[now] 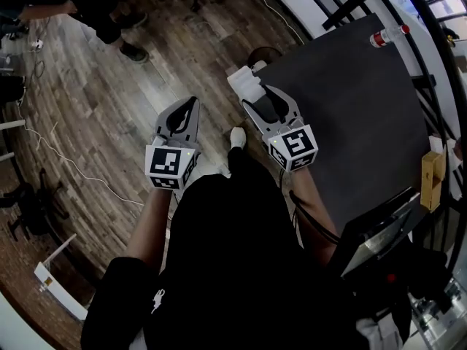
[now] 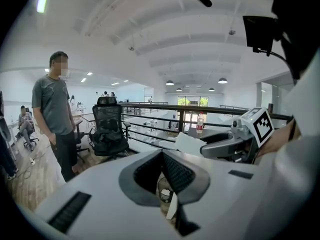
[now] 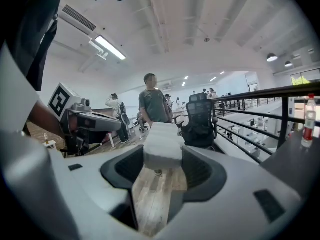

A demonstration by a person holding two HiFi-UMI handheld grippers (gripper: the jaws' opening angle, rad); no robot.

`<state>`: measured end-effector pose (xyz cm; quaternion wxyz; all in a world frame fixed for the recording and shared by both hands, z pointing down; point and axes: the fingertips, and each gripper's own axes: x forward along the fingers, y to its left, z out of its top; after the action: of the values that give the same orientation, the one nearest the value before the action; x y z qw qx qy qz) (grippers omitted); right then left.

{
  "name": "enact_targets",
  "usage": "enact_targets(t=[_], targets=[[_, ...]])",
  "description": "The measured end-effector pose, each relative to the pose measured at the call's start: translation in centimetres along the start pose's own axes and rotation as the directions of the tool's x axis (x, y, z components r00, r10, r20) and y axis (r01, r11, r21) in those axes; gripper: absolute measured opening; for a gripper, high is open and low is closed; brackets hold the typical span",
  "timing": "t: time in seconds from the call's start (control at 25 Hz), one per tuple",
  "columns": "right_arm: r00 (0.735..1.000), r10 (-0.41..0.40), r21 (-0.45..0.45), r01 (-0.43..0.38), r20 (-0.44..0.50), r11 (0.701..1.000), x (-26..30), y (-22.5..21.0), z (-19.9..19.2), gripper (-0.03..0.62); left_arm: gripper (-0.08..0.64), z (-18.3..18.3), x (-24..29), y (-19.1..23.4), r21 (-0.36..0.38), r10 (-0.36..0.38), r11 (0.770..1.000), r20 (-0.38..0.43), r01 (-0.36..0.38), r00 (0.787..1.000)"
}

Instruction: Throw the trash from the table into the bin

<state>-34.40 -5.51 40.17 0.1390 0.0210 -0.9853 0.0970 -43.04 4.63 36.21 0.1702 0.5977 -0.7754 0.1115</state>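
the right gripper point(image 1: 257, 95) is clamped on a white block point(image 1: 244, 81) of trash – soft-edged, gripped across its sides – and holds it in the air over the wooden floor point(image 1: 109, 100), just off the corner of the dark table point(image 1: 350, 108). the left gripper point(image 1: 191, 104) is beside it, well off the table – its jaw tips meet with nothing clear between them.

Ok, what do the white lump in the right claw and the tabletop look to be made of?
The white lump looks like soft paper or tissue, possibly foam: matte, faintly lined, edges rounded where the right claw pinches it. The tabletop looks like smooth dark grey board, maybe laminate: matte, no grain, no glare.
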Motion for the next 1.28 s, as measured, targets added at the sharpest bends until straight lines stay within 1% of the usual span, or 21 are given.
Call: enact_targets(t=[0.24,0.44,0.68,0.84,0.92,1.04,1.12,1.28], targets=[[1.0,-0.018,0.027,0.017,0.008,0.999,3.4,-5.0,0.9,0.245,0.009,2.4,7.0,1.1,0.025,-0.042,0.999,-0.017,0.043,0.999],[1.0,-0.027,0.033,0.027,0.008,0.999,4.8,-8.0,2.1,0.245,0.009,4.5,11.5,0.6,0.047,-0.092,0.995,-0.027,0.093,0.995],[0.993,-0.113,0.075,0.11,0.031,0.991,5.6,-11.0,2.1,0.245,0.009,5.2,15.5,0.4,0.09,-0.182,0.979,-0.046,0.185,0.982],[0.986,-0.166,0.082,0.164,0.012,0.983,7.2,-12.3,1.5,0.245,0.009,4.8,17.9,1.6,0.095,-0.235,0.966,-0.063,0.24,0.97],[0.978,-0.206,0.094,0.206,-0.003,0.974,8.1,-12.7,1.1,0.245,0.009,4.4,19.2,2.3,0.092,-0.277,0.954,-0.078,0.284,0.958],[0.96,-0.277,0.113,0.278,-0.029,0.954,9.7,-13.9,0.6,0.245,0.009,4.1,21.9,3.3,0.094,-0.354,0.927,-0.099,0.362,0.93],[0.945,-0.324,0.135,0.327,-0.046,0.935,10.9,-14.8,0.5,0.245,0.009,4.1,23.9,3.8,0.101,-0.404,0.904,-0.113,0.415,0.908],[0.906,-0.415,0.176,0.424,-0.085,0.888,13.6,-15.9,-0.3,0.245,0.009,3.7,27.1,5.2,0.102,-0.491,0.856,-0.143,0.506,0.859]])
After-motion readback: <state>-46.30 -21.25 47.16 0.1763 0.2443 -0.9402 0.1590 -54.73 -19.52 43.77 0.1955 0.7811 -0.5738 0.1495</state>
